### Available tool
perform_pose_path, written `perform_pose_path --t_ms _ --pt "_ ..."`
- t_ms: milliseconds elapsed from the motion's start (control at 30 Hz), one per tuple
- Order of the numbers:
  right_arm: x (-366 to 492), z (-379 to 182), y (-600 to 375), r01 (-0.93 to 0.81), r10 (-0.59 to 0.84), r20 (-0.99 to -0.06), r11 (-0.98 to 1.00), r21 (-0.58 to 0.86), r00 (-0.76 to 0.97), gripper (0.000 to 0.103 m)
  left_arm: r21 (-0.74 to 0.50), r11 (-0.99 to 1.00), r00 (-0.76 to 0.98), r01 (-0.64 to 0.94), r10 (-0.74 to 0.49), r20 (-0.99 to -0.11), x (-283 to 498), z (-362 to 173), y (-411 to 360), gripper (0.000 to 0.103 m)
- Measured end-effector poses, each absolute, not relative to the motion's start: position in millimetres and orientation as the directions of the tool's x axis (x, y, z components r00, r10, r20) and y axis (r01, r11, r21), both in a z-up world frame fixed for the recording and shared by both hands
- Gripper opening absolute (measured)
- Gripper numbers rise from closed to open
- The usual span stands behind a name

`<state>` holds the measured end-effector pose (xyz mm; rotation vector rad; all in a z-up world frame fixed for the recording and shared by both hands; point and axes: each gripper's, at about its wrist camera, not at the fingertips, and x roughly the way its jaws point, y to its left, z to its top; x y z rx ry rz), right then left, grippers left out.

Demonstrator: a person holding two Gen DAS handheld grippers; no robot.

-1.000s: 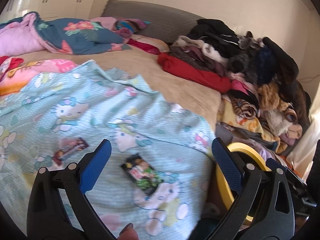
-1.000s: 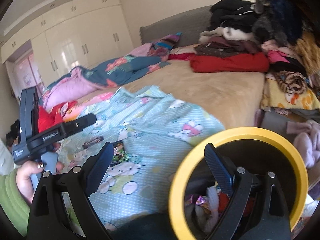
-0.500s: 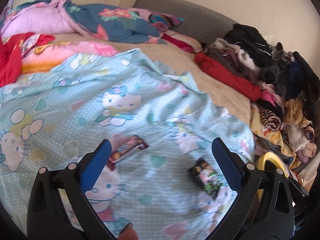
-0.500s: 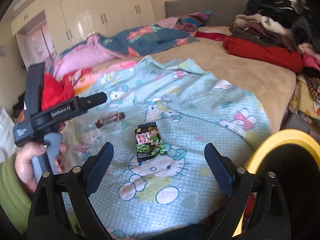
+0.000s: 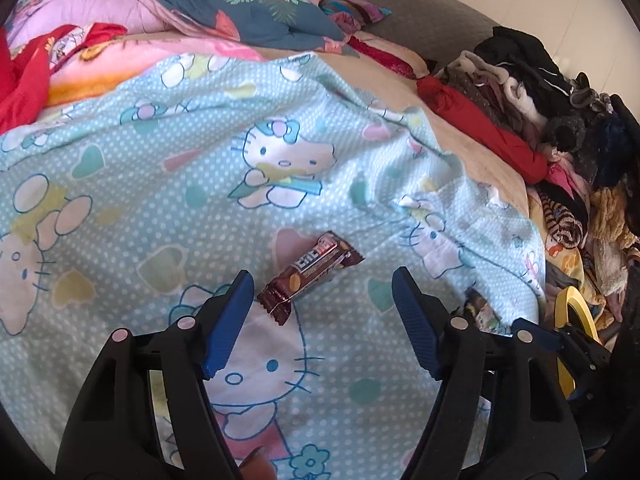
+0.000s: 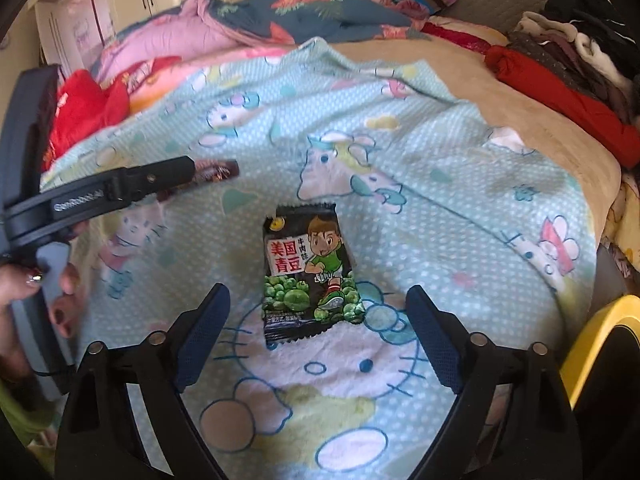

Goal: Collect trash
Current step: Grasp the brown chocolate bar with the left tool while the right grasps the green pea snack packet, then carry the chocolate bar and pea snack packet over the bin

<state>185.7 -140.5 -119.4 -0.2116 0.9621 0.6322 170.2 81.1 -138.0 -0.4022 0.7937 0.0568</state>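
Both grippers have dropped toward the cartoon-cat sheet (image 5: pixel 160 168), jaws just narrowing yet empty. Our left gripper (image 5: pixel 322 312) frames the chocolate bar wrapper (image 5: pixel 310 270); our right gripper (image 6: pixel 318 332) frames the green-pea packet (image 6: pixel 306 276) (lying flat). Pads may pinch sheet instead.

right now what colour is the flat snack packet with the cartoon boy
Mostly black, with green peas; the flat snack packet shows best in the right wrist view.

Two pieces of trash lie on the blue cat blanket (image 5: pixel 168 168): one brown candy bar wrapper (image 5: pixel 310 276) and one black snack bag (image 6: pixel 308 276) with green peas on it. There are two grippers, the left gripper (image 5: pixel 322 312) and the right gripper (image 6: pixel 316 330). One yellow-rimmed bin (image 6: pixel 600 328) stands past the bed's right edge
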Motion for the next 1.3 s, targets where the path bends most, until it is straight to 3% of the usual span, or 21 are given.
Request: perform_pose_path --t_ms 100,200,400,500,867,1300 --pt "188 -123 -139 -0.576 0.401 -0.817 0.811 0.105 0.415 0.071 -0.333 0.919 0.694 -0.21 -0.1 -0.713 173 -144 84 0.058" --pt "190 -121 -142 -0.578 0.421 -0.808 0.806 0.125 0.413 0.05 -0.332 0.918 0.688 -0.217 -0.097 -0.719 175 -148 84 0.056" --pt "184 -115 -153 -0.573 0.473 -0.78 0.799 0.183 0.41 0.042 -0.303 0.924 0.672 -0.235 -0.072 -0.737 177 -153 83 0.045" --pt "179 -110 -159 -0.565 0.504 -0.76 0.795 0.222 0.411 0.042 -0.297 0.925 0.665 -0.238 -0.068 -0.744 177 -155 83 0.04" --pt "163 -94 -171 -0.558 0.561 -0.719 0.778 0.288 0.411 0.039 -0.272 0.932 0.658 -0.24 -0.049 -0.752 175 -149 84 0.007" --pt "163 -78 -208 -0.488 0.559 -0.683 0.809 0.328 0.469 0.039 -0.289 0.946 0.701 -0.144 -0.109 -0.705 175 -119 53 0.005"
